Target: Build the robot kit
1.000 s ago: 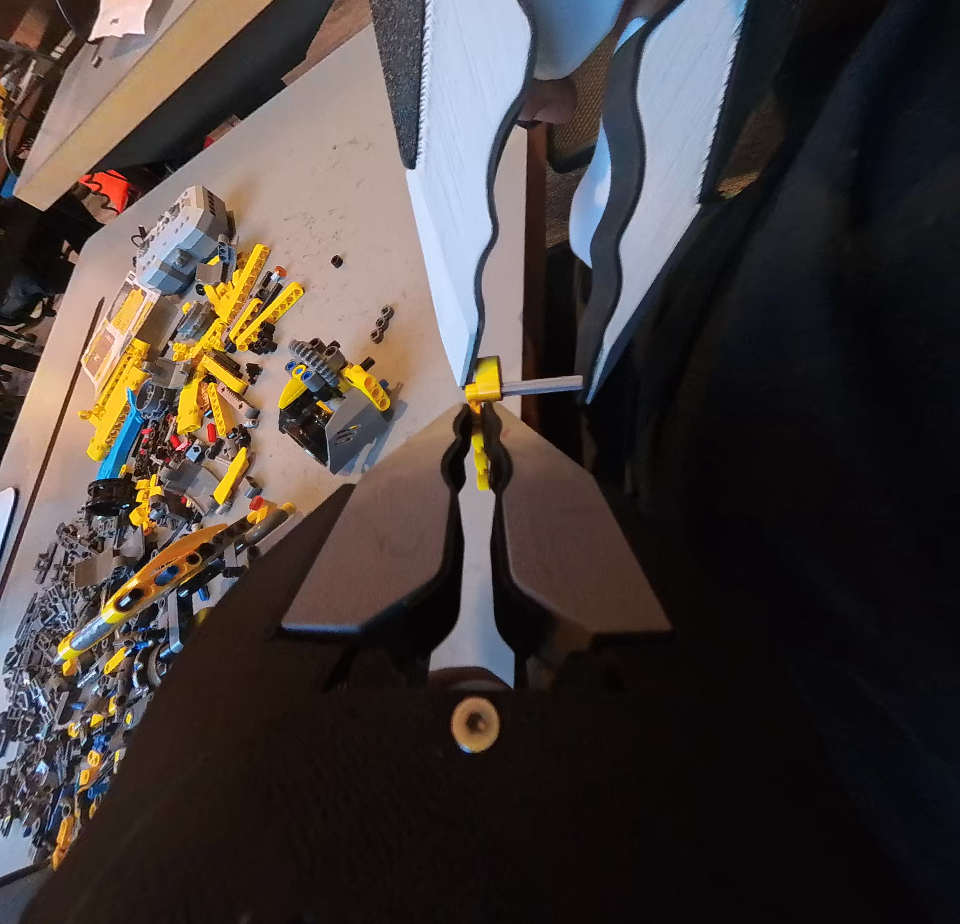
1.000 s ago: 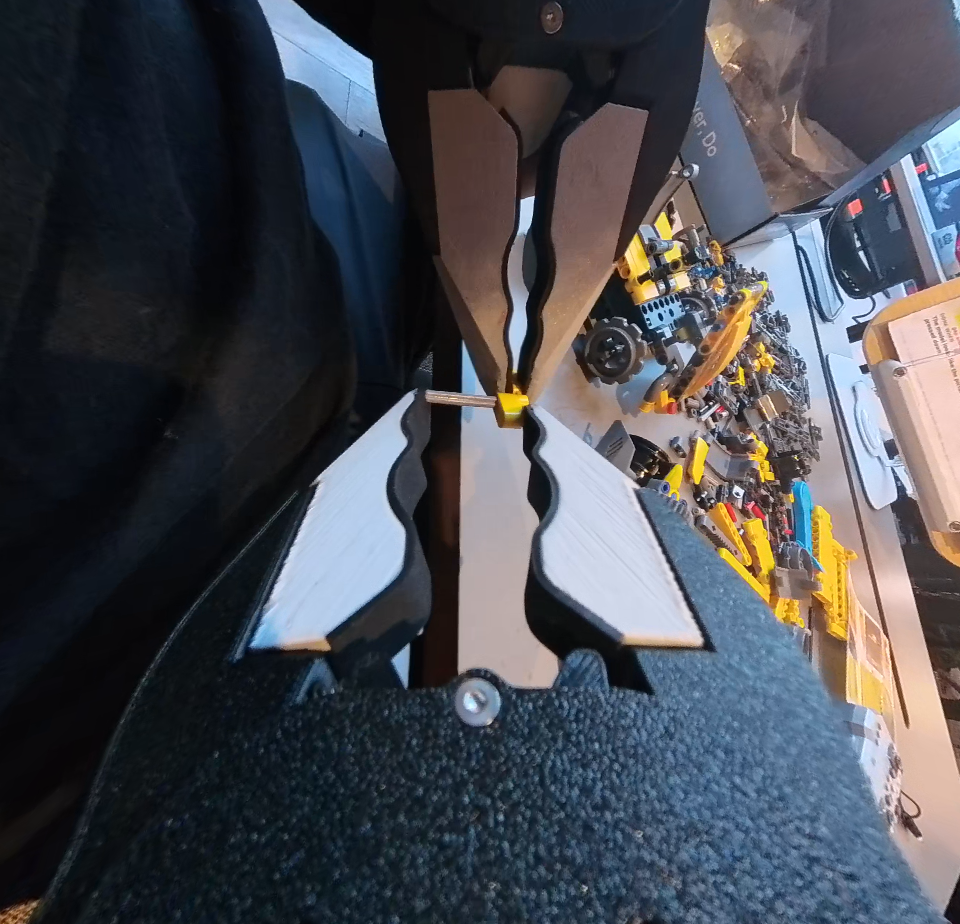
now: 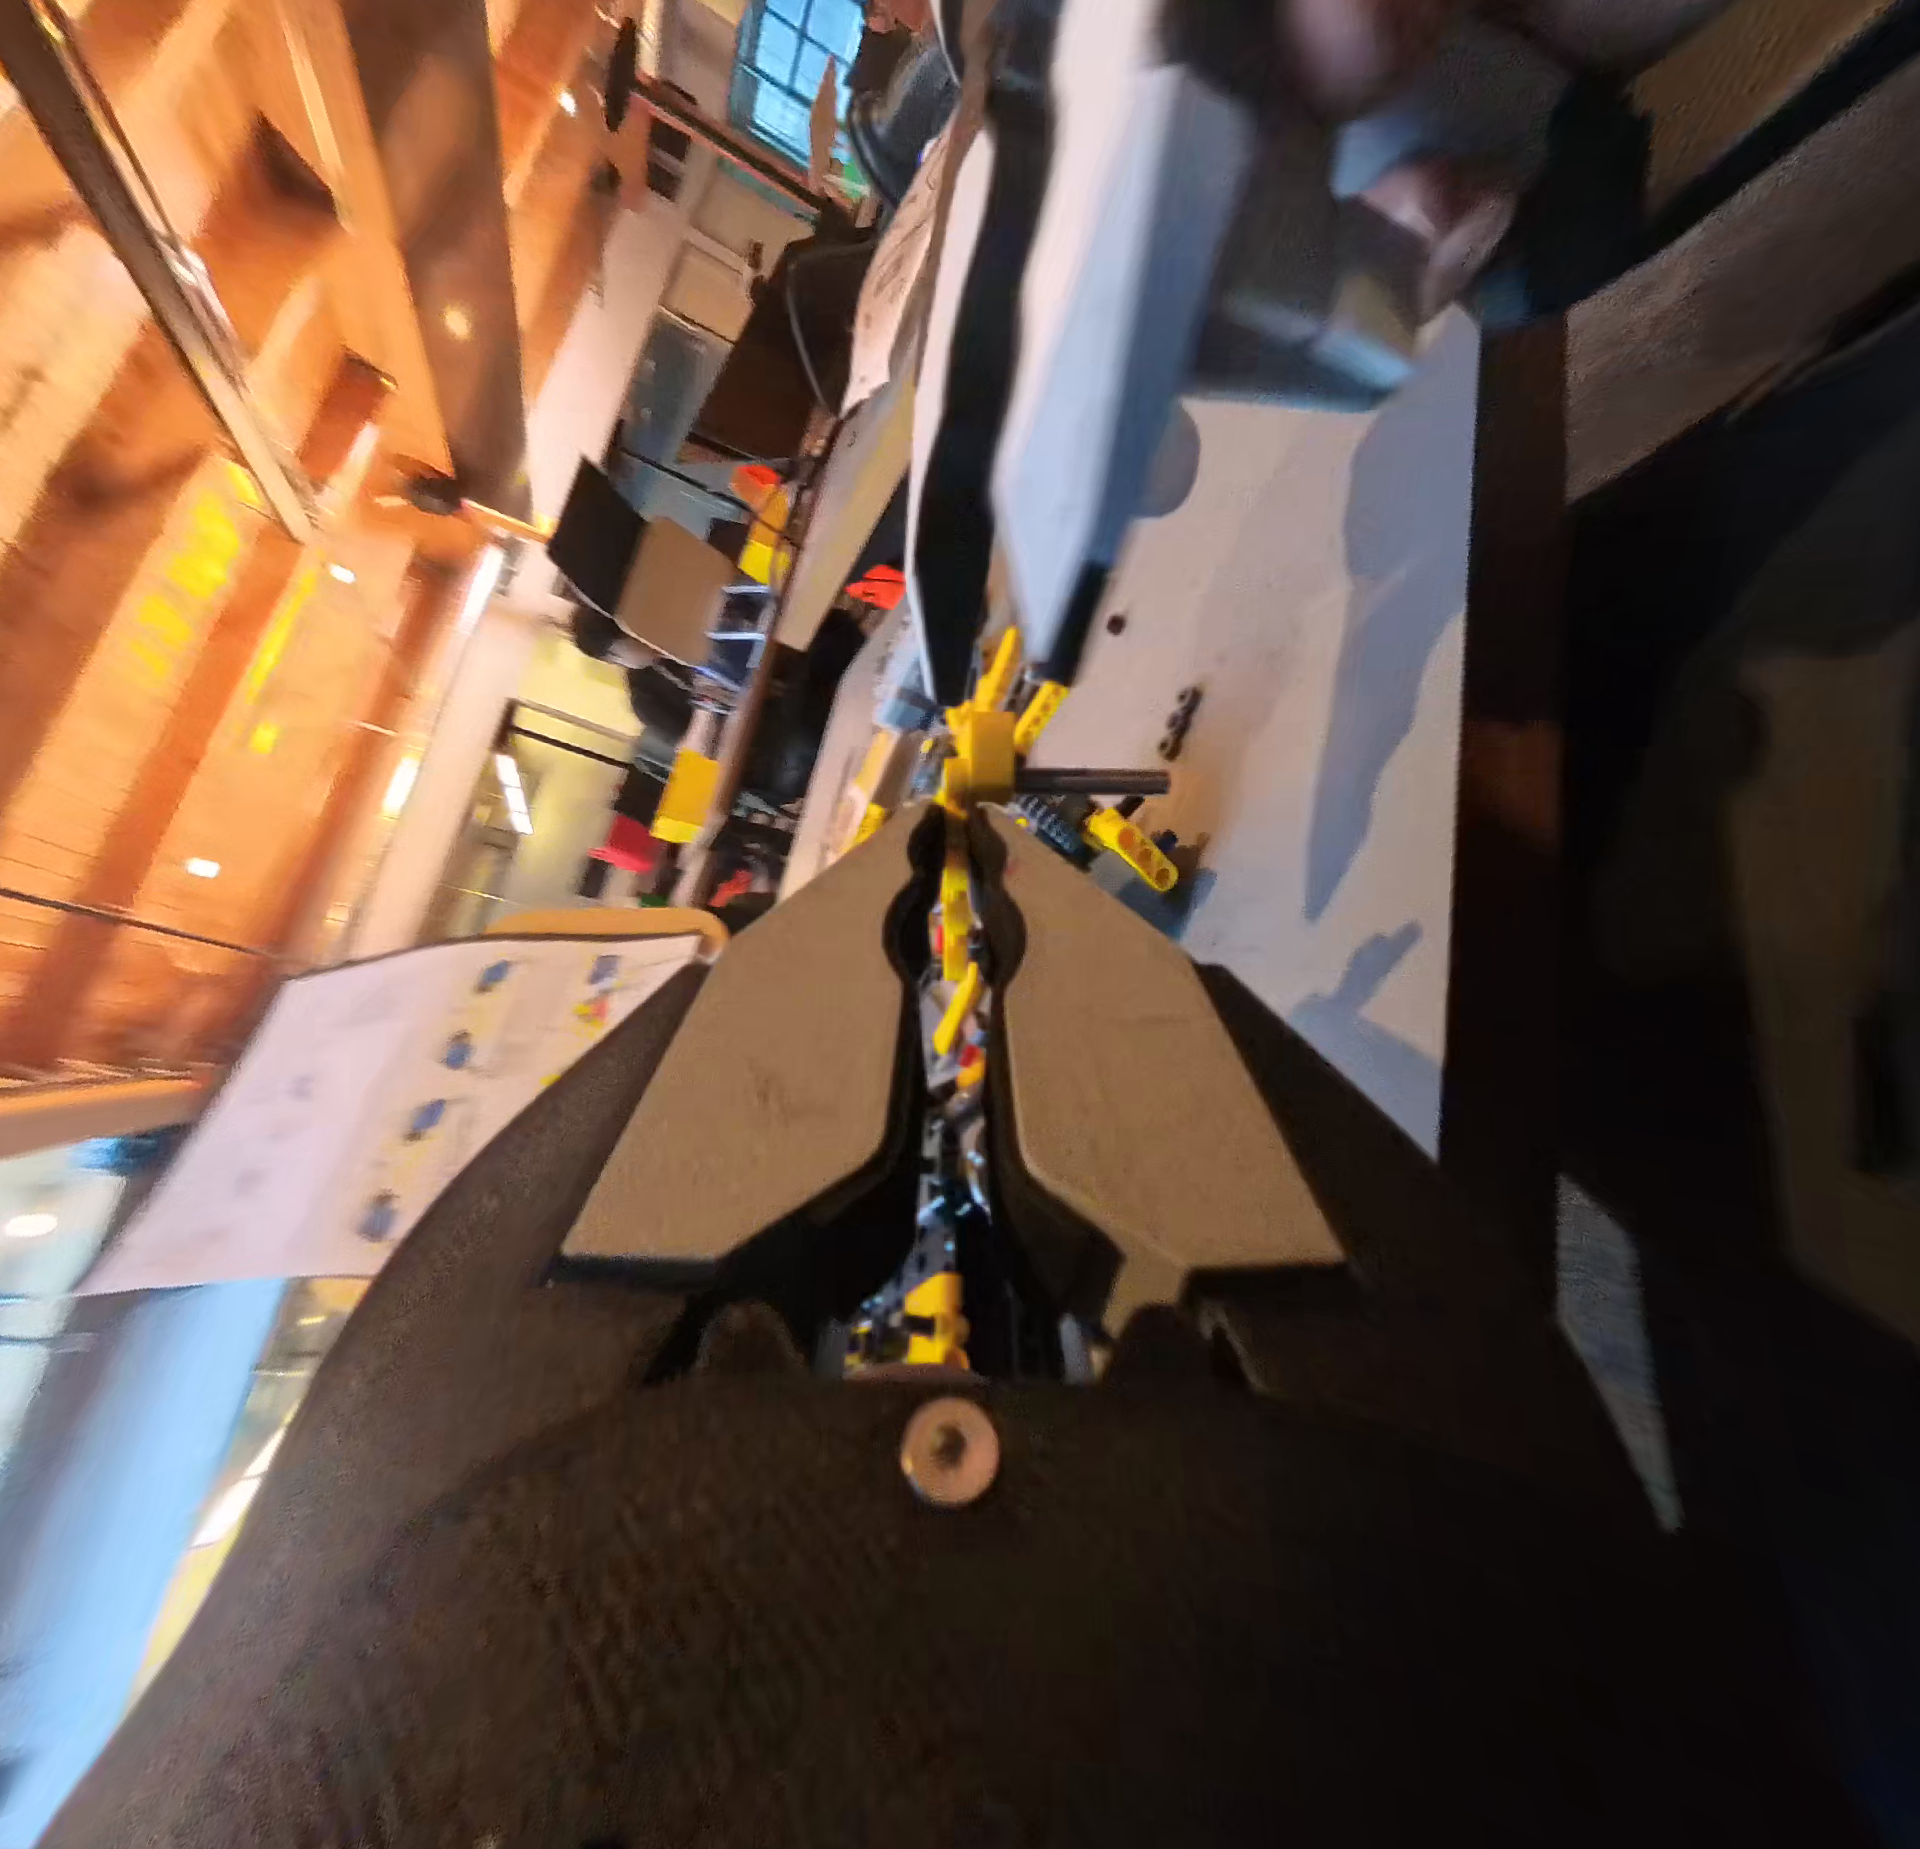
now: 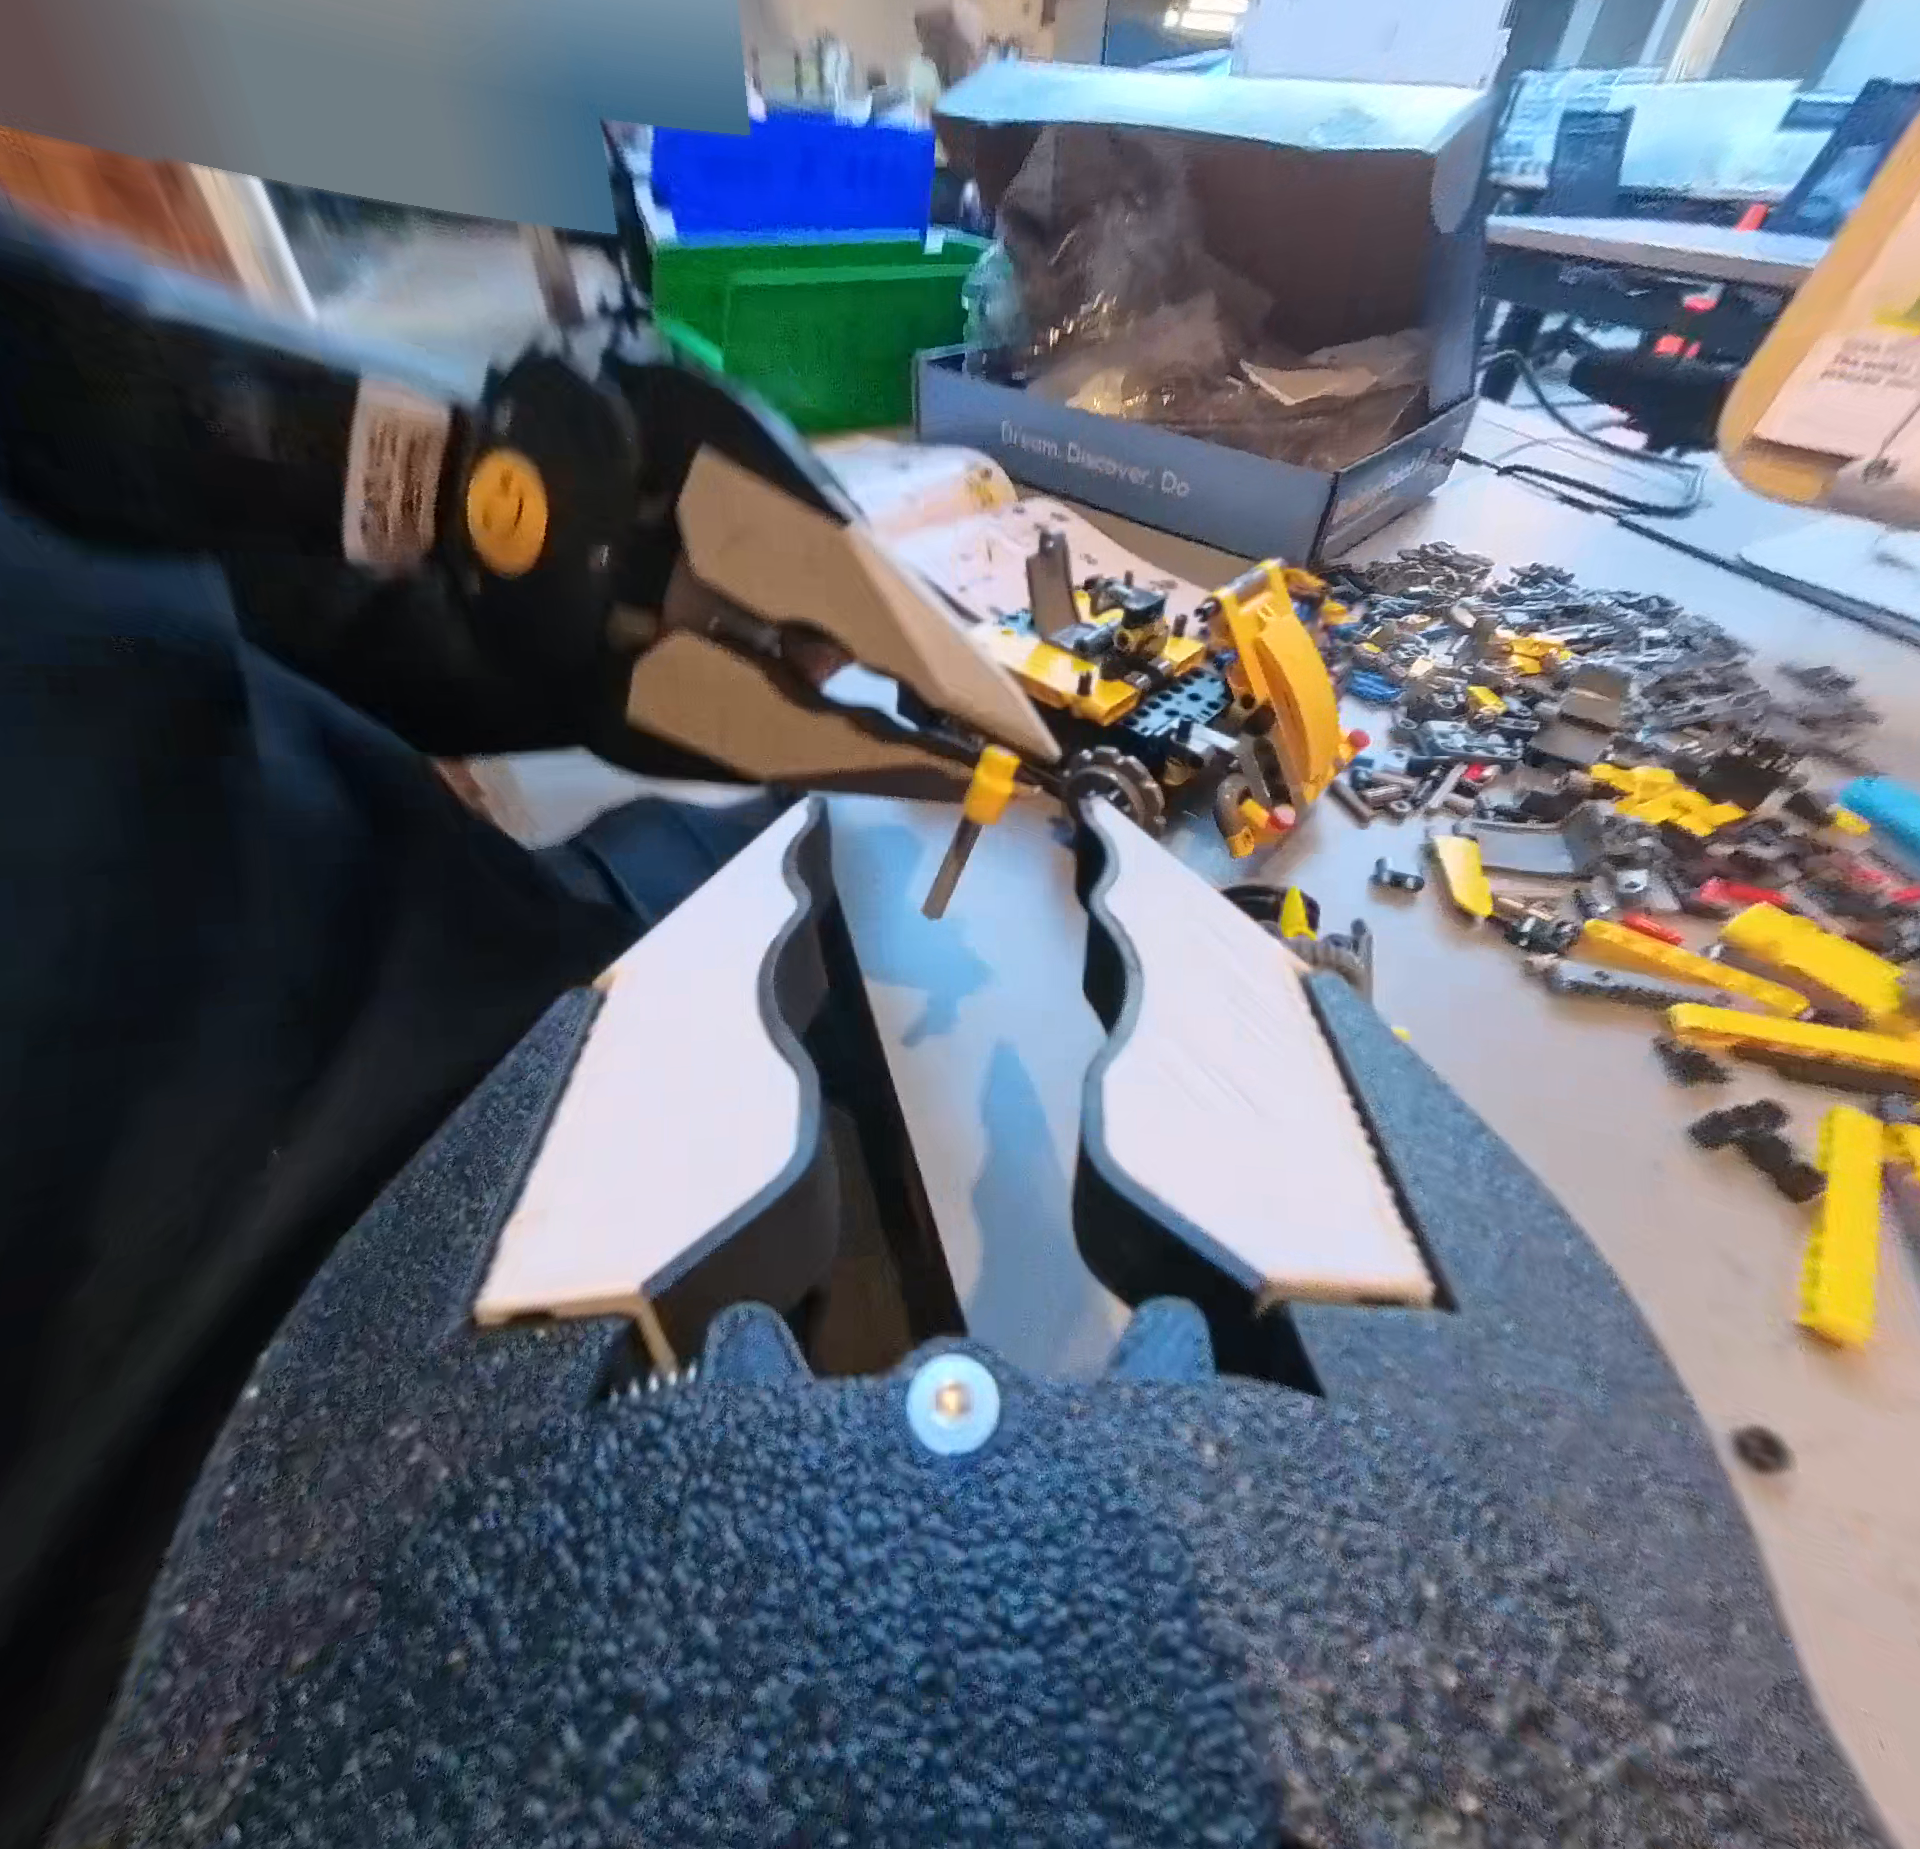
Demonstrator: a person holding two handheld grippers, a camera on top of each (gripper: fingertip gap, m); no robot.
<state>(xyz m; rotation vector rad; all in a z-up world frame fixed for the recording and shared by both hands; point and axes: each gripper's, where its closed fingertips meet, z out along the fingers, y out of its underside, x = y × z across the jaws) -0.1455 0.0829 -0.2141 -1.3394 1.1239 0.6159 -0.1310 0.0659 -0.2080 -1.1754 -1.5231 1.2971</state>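
Up close, the left gripper (image 3: pixel 961 823) is clenched on a small yellow connector (image 3: pixel 982 755), pinched right at its fingertips, with a dark grey axle (image 3: pixel 1091 781) sticking out sideways from the piece. From the right wrist view the same left gripper (image 4: pixel 1023 755) comes in from the left, above the near edge of the counter (image 4: pixel 1558 1124), the yellow connector (image 4: pixel 992 783) at its tip and the grey axle (image 4: pixel 951 869) hanging down and a little toward the camera. The right gripper (image 4: pixel 951 812) is released, its two pale fingers (image 4: pixel 1226 1051) spread wide with the axle between their tips and touching neither. Just beyond the connector sits a partly built yellow and black vehicle (image 4: pixel 1195 677) with a black toothed wheel (image 4: pixel 1112 786) at its near corner. To the right a wide scatter of loose yellow, grey and black building pieces (image 4: pixel 1662 812) covers the counter. Behind the model stands an open dark cardboard box (image 4: pixel 1226 345) stuffed with crumpled plastic bags, and a green bin (image 4: pixel 821 324) with a blue one above it lies farther back. Both views are blurred by motion.
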